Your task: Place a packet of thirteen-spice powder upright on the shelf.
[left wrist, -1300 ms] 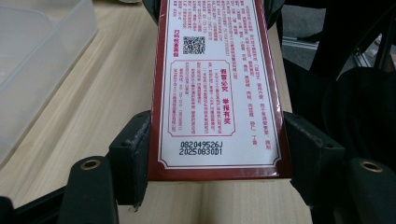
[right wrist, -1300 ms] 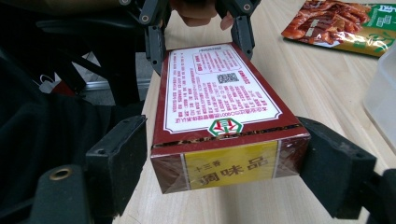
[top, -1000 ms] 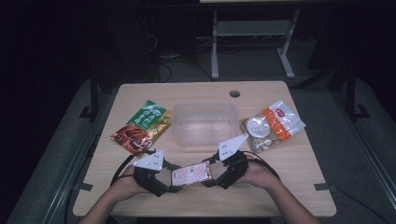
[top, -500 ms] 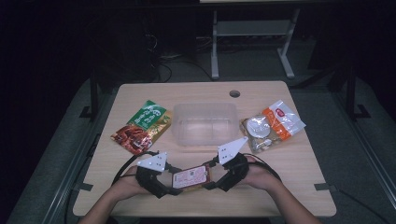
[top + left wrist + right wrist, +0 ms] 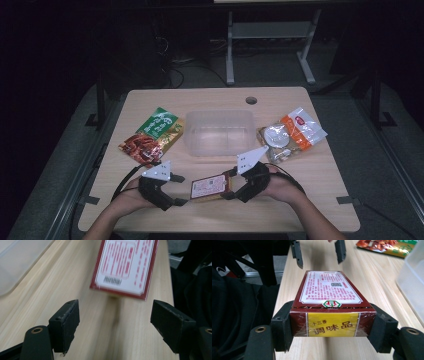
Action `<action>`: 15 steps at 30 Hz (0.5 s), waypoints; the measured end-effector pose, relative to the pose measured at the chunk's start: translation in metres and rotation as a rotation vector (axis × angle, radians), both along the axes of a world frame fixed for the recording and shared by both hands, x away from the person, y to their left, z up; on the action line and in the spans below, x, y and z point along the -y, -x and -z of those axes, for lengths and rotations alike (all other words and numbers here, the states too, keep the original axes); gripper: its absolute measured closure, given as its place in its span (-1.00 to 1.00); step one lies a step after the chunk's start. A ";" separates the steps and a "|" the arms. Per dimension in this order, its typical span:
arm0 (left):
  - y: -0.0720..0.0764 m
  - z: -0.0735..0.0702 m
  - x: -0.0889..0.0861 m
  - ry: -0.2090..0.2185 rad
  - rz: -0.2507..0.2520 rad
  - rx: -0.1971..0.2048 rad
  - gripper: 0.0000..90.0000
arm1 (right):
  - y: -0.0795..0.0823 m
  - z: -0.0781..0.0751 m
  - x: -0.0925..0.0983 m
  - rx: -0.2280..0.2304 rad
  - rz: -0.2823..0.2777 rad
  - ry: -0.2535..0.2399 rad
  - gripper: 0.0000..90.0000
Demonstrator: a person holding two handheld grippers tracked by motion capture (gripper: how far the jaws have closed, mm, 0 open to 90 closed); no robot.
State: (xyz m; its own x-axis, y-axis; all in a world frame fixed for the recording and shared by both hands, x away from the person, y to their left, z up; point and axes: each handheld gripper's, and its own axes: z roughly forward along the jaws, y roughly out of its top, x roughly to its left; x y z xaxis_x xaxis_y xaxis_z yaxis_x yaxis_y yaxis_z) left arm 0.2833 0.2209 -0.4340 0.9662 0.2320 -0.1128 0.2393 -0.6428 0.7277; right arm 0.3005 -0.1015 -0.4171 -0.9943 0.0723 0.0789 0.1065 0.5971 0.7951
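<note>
A dark red box with a white printed label hangs just above the table's front middle. My right gripper is shut on its right end; in the right gripper view the pads press both sides of the box by its yellow end panel. My left gripper stands open just left of the box, its jaws having just been opening with nothing between them. In the left gripper view, the box floats ahead of the left gripper. In the right gripper view, the left gripper sits beyond the box's far end.
A clear plastic tub stands mid-table behind the box. A green and red snack bag lies to its left, and clear packets with an orange label to its right. The wooden table has a cable hole at the back.
My left gripper has let go of the box's left end, spread its jaws and drawn slightly left. The right gripper keeps the box in place.
</note>
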 end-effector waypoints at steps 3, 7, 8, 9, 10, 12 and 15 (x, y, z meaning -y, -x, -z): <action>0.003 0.001 -0.003 0.000 -0.031 -0.001 -0.50 | -0.001 -0.001 0.003 0.004 0.005 0.004 -0.29; 0.008 0.000 -0.008 -0.022 -0.065 0.005 -0.53 | -0.001 -0.004 0.007 -0.004 0.033 0.001 -0.29; 0.008 0.001 -0.009 -0.025 -0.073 0.003 -0.54 | -0.002 -0.005 0.008 -0.009 0.036 0.002 -0.29; 0.008 0.001 -0.009 -0.025 -0.073 0.003 -0.55 | -0.002 -0.005 0.008 -0.009 0.036 0.002 -0.29; 0.010 0.003 -0.012 -0.021 -0.100 -0.014 -0.57 | -0.003 -0.007 0.009 -0.007 0.043 0.010 -0.29; 0.012 0.005 -0.016 -0.020 -0.114 -0.012 -0.57 | -0.004 -0.010 0.010 -0.003 0.045 0.003 -0.29; 0.015 0.006 -0.018 -0.023 -0.121 0.011 -0.58 | -0.007 -0.014 0.009 -0.001 0.059 0.009 -0.29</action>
